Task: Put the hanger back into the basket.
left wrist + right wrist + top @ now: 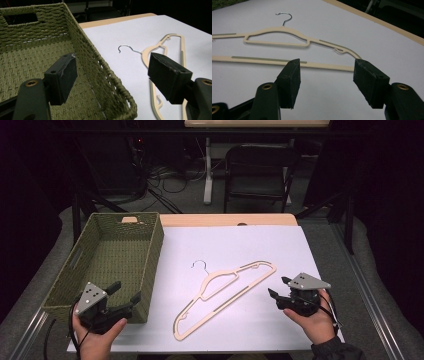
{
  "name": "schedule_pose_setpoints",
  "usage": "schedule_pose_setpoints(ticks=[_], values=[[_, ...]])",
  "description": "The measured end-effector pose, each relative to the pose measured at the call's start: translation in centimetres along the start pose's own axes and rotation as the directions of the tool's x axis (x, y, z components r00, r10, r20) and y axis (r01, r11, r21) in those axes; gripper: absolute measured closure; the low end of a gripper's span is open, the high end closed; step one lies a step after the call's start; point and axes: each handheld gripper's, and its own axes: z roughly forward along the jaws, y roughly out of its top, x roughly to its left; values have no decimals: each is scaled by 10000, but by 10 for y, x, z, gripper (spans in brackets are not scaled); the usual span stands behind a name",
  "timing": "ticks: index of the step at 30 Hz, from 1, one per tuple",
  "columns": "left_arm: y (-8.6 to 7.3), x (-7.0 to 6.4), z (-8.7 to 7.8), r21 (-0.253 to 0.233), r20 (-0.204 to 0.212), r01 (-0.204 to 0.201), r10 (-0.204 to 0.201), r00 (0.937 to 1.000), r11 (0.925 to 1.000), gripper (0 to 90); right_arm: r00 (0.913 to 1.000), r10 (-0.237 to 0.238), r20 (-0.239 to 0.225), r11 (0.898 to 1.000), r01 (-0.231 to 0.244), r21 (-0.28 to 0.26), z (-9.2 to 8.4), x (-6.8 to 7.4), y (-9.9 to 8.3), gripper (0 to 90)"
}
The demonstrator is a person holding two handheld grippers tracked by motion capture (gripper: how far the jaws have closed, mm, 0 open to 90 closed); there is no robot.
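Right gripper (276, 287) jaws apart, empty, aimed at beige hanger (225, 292) lying flat, presumably for pickup; left gripper (126, 295) wide, idle beside woven basket (152, 265).

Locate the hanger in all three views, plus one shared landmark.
High view: the beige hanger lies diagonally on the white sheet, centre.
Left gripper view: right side, behind the right jaw.
Right gripper view: across the upper half, just beyond the jaws.
Shared landmark: its metal hook.

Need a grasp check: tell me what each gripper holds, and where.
Nothing is held. The right gripper stands open beside the hanger; the left gripper is open by the basket.
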Motion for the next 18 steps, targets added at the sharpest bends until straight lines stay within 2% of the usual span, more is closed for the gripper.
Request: schedule_pose_setpoints(ticks=[3, 10, 11, 15, 18], values=[[5, 0, 4, 174, -37, -26, 27, 10000, 9998, 243, 9999, -118, -112, 9996, 121, 260, 5, 0, 9, 389], [15, -3, 13, 261, 180, -137, 132, 9998, 9996, 263, 9991, -418, -120, 9984, 422, 370, 13, 2, 27, 391], [17, -4, 14, 306, 195, -155, 149, 9997, 9994, 263, 9985, -486, -251, 9973, 499, 538, 13, 2, 30, 394], [26, -8, 19, 233, 285, -293, 286, 9992, 9993, 266, 9976, -614, -332, 9960, 634, 635, 19, 2, 37, 401], [32, -11, 22, 150, 372, -346, 340, 9987, 9993, 270, 9953, -756, -613, 9924, 811, 927, 24, 0, 43, 406]])
